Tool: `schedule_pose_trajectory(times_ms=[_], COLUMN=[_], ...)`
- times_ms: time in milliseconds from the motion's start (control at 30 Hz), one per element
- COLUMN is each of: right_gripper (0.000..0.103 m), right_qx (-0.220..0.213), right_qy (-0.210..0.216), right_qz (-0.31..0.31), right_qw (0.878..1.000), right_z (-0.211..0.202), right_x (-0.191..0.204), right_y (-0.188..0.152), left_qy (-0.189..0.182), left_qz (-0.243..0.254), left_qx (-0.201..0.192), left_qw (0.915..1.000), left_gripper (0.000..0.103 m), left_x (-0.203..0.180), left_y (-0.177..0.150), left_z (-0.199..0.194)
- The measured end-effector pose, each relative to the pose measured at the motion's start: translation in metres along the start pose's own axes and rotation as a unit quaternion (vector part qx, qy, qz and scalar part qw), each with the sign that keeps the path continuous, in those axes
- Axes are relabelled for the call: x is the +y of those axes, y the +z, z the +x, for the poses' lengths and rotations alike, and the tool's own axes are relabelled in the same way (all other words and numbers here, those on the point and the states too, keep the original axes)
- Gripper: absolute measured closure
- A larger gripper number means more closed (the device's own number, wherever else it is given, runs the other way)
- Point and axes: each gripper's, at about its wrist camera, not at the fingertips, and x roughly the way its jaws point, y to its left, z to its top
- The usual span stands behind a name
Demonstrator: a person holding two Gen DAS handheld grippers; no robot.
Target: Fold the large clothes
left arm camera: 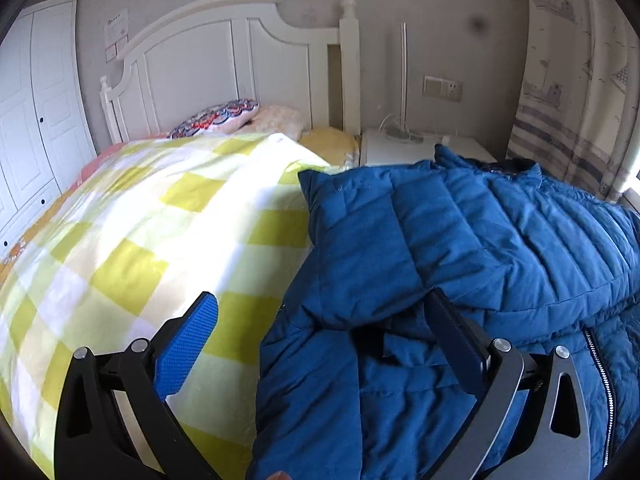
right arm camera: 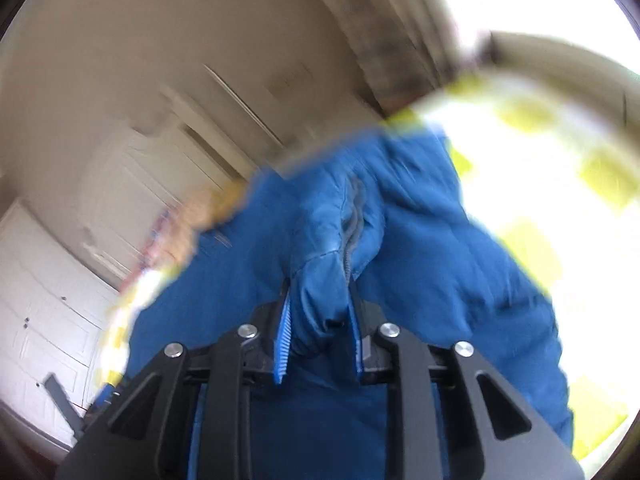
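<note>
Left claw [left arm camera: 320, 316] spread wide over jacket [left arm camera: 460, 248] edge, gripping nothing; quilt [left arm camera: 140, 240] under its left finger; right claw [right arm camera: 318, 316] pinching jacket fold [right arm camera: 320, 276]; rest of jacket ahead, blurred.

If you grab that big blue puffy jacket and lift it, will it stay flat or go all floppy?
Probably floppy: the blue jacket already lies in soft folds on the checked quilt, and it bunches where the right gripper pinches it. Its quilted puffs suggest it is light for its size. The smooth fabric might slip a little.
</note>
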Motion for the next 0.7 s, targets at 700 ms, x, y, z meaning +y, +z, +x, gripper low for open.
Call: schedule_pose_trajectory(times_ms=[700], right_gripper=[0.042], right_qx=[-0.134], right_qy=[-0.134], right_qz=[-0.160], right_qw=[0.969], right_z=[-0.053], right_x=[0.077], right_y=[0.010], left_qy=[0.000], left_qz=[-0.028], left_qx=[-0.115], left_qw=[0.9930], left_gripper=[0.004], left_x=[0.011], left_y=[-0.002], left_z=[-0.037])
